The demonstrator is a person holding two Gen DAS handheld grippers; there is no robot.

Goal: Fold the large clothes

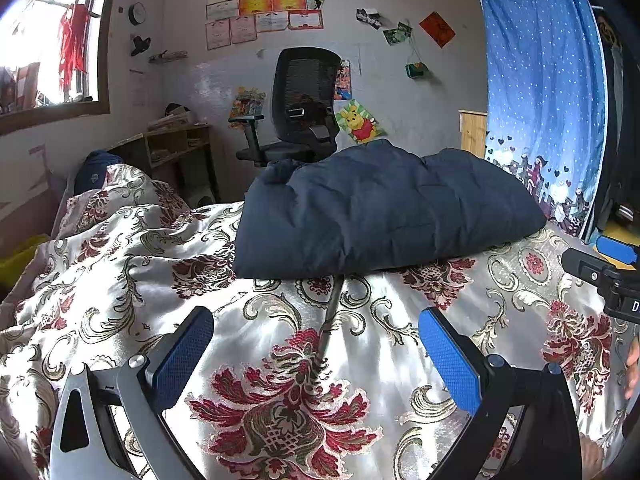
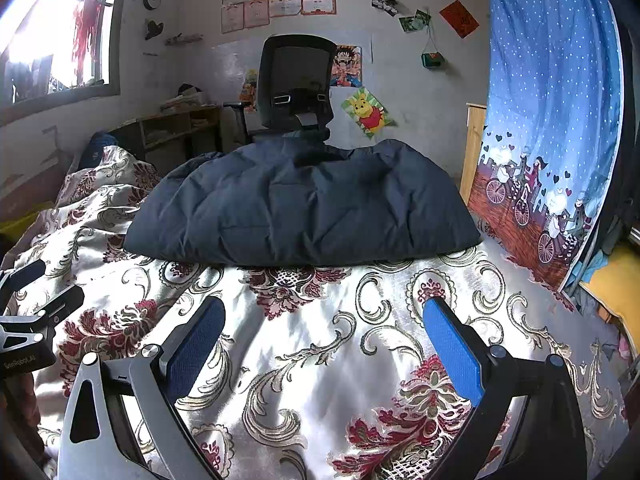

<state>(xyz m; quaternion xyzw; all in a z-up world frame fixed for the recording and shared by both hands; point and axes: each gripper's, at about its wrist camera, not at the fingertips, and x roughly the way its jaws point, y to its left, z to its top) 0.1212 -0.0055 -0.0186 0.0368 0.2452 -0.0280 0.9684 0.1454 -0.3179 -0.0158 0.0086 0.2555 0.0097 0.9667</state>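
On the bed, ahead of both cameras, I see the dark navy padded jacket point(image 1: 380, 212) lying folded into a thick bundle on the floral satin bedspread point(image 1: 280, 380). My left tool point(image 1: 316, 356) hovers over the bedspread near the jacket's front edge, its blue pads spread wide and gripping nothing. A thin dark cord point(image 1: 330, 320) runs out from under the jacket toward the gap between those pads. My right tool point(image 2: 324, 344) is likewise released, pads apart above bare bedspread, with the jacket point(image 2: 304, 208) well clear of its fingertips. From the right wrist view, the left tool's body shows at the left edge. Beyond the bed stand a black office chair point(image 2: 296, 84), a wooden shelf point(image 2: 176, 128) and a blue starry curtain point(image 2: 552, 100) at the right.
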